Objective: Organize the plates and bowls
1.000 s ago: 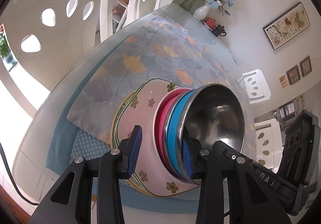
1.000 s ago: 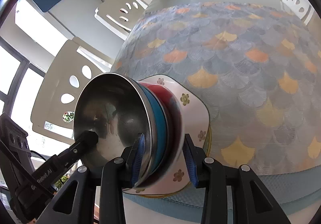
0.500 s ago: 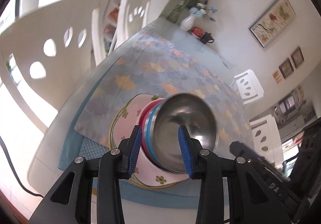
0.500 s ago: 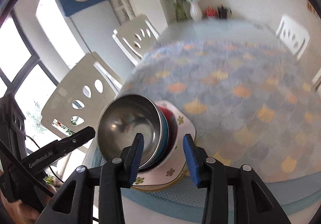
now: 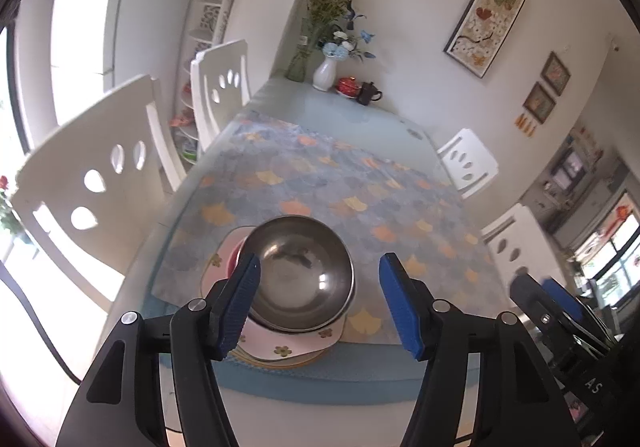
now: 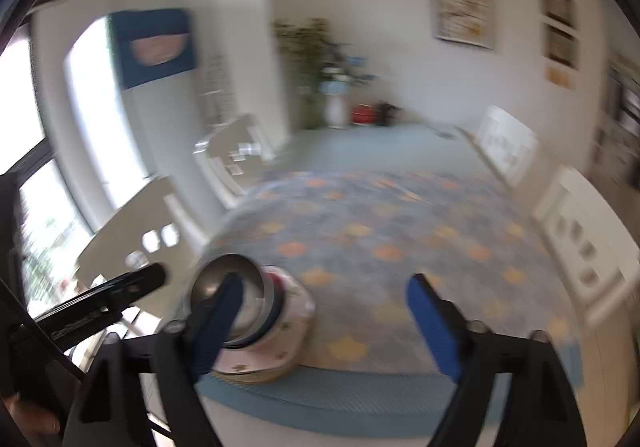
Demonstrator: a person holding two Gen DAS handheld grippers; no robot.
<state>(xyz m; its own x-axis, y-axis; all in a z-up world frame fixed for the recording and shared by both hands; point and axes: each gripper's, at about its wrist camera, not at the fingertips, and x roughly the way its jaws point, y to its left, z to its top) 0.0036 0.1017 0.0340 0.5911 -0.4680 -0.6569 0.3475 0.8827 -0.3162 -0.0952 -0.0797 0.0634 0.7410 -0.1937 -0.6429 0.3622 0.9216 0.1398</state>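
Observation:
A steel bowl (image 5: pixel 300 275) tops a stack of a blue and a red bowl on a pink flowered square plate (image 5: pixel 288 347), which lies on a round yellow-rimmed plate near the table's front edge. My left gripper (image 5: pixel 320 267) hangs above and short of the stack. Its jaws are opening with nothing between them. In the blurred right wrist view the steel bowl (image 6: pixel 250 287) and pink plate (image 6: pixel 290 331) sit low left. My right gripper (image 6: pixel 324 287) is also raised, jaws opening wide and empty. The left gripper (image 6: pixel 108 295) shows at the left there.
A scale-patterned cloth (image 5: pixel 320 183) covers the glass table (image 5: pixel 340 115). White chairs (image 5: pixel 100 183) stand along the left side and more (image 5: pixel 468 163) on the right. A white vase (image 5: pixel 324 73), a red pot and a dark teapot (image 5: pixel 368 93) sit at the far end.
Both grippers rose and drew back from the stack, which stays on the table. Their jaws, narrow around the stack's rims before, now stand wide apart.

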